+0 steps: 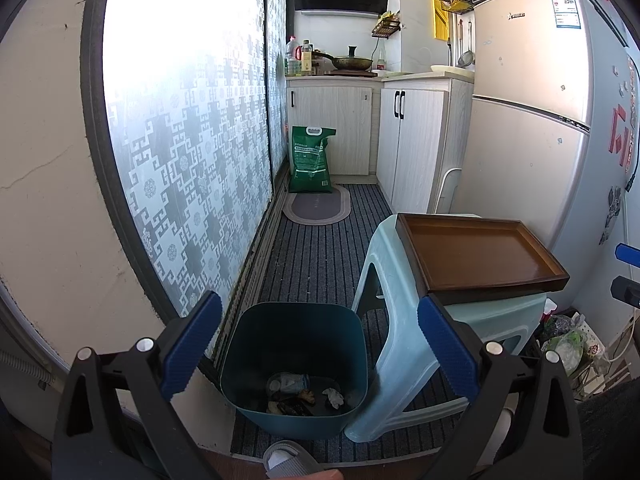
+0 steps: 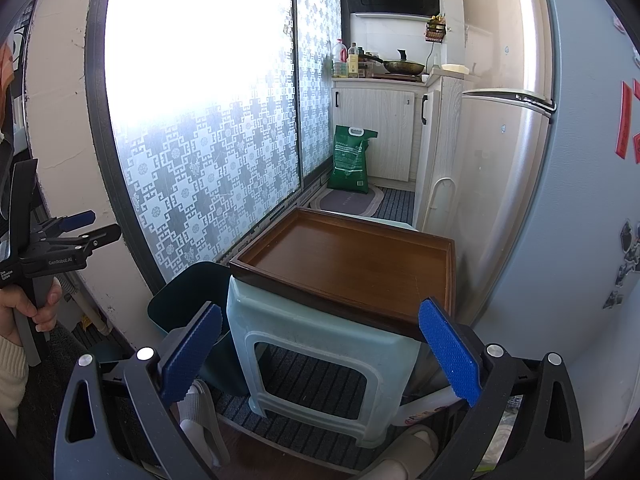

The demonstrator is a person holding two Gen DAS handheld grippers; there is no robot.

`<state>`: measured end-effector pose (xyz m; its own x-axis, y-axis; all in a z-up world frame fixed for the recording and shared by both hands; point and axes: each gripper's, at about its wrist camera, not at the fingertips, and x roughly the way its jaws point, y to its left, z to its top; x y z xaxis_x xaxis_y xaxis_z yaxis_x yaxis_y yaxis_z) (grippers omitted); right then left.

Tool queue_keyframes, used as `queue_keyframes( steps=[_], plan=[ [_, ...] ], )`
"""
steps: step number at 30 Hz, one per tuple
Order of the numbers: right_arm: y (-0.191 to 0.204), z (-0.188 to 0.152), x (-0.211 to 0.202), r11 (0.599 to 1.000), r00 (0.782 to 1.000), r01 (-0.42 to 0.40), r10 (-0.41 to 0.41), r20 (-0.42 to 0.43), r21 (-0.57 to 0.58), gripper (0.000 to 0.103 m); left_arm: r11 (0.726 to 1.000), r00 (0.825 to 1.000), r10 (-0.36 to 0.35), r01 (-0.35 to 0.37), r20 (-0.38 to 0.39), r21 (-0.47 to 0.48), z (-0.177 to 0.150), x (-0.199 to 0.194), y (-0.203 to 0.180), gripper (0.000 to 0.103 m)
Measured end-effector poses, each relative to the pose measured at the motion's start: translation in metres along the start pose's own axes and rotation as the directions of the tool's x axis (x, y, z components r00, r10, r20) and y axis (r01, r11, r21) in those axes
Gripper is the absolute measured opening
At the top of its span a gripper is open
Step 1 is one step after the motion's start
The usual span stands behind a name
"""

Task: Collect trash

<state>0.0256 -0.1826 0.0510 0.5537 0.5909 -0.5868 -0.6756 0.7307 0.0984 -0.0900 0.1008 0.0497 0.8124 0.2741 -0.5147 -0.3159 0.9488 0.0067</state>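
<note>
Both the left hand-held gripper [image 1: 316, 344] and right hand-held gripper [image 2: 320, 354] hang wide apart and empty. The trash [image 1: 304, 394] lies at the bottom of the dark green bin [image 1: 294, 364], set just beside the pale stool [image 2: 320, 360]. The wooden tray [image 2: 352, 268] on that stool looks bare, so collecting seems about done.

One dark teal bin [image 1: 294, 360] is standing at the striped carpet's [image 1: 320, 256] left edge, holding several scraps of trash [image 1: 304, 396], too jumbled to count. One pale stool [image 2: 320, 360] is carrying one brown tray [image 2: 352, 268]. One green bag [image 1: 312, 160] and one oval mat [image 1: 318, 208] are sitting at the far edge.
</note>
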Motion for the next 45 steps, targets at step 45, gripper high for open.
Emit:
queue_keyframes(
  steps=[45],
  plan=[
    [0.0020, 0.0011, 0.0003, 1.000, 1.000, 0.001, -0.001, -0.002, -0.001, 0.100, 0.999, 1.000, 0.027, -0.027, -0.015, -0.024, 0.0003, 0.0012, 0.0030, 0.100]
  ],
)
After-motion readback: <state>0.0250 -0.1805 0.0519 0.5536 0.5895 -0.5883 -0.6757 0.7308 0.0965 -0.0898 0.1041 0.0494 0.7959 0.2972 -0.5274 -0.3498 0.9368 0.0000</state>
